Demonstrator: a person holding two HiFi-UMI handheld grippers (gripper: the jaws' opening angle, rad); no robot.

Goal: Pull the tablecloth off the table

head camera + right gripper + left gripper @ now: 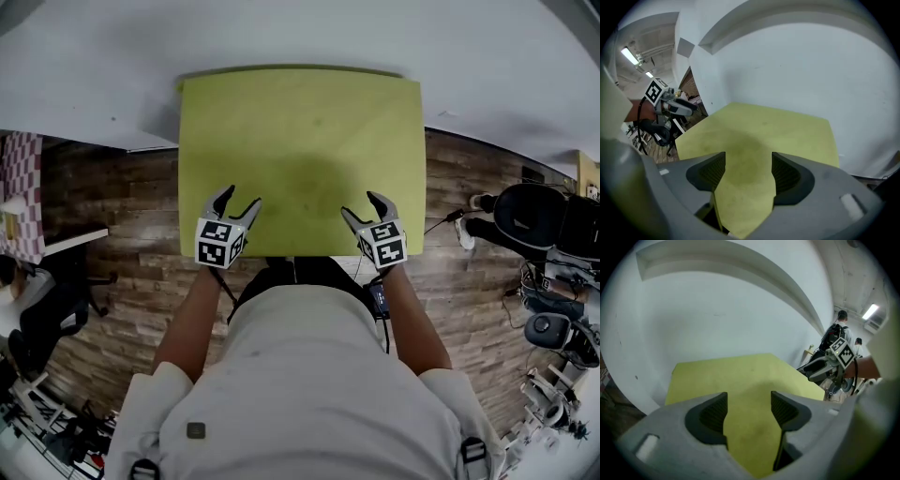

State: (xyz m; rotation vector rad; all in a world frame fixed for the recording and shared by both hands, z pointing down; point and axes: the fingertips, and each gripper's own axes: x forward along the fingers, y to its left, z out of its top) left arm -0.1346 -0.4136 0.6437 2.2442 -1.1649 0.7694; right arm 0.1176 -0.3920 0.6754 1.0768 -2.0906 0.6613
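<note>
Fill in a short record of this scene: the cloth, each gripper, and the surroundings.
tablecloth: yellow-green, spread flat over the tabletop
left gripper: jaws apart, nothing held, at the cloth's near edge
right gripper: jaws apart, nothing held, at the cloth's near edge
wall: white, at the table's far side
floor: wood planks

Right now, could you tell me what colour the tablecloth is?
Plain yellow-green tablecloth, clearest in the head view.

Tablecloth lies on the table and covers it edge to edge; far edge sits against the wall. Left gripper is over the near edge by the left corner. Right gripper is over the near edge by the right corner, well apart from it. Office chair stands on the floor to the right of the table.
</note>
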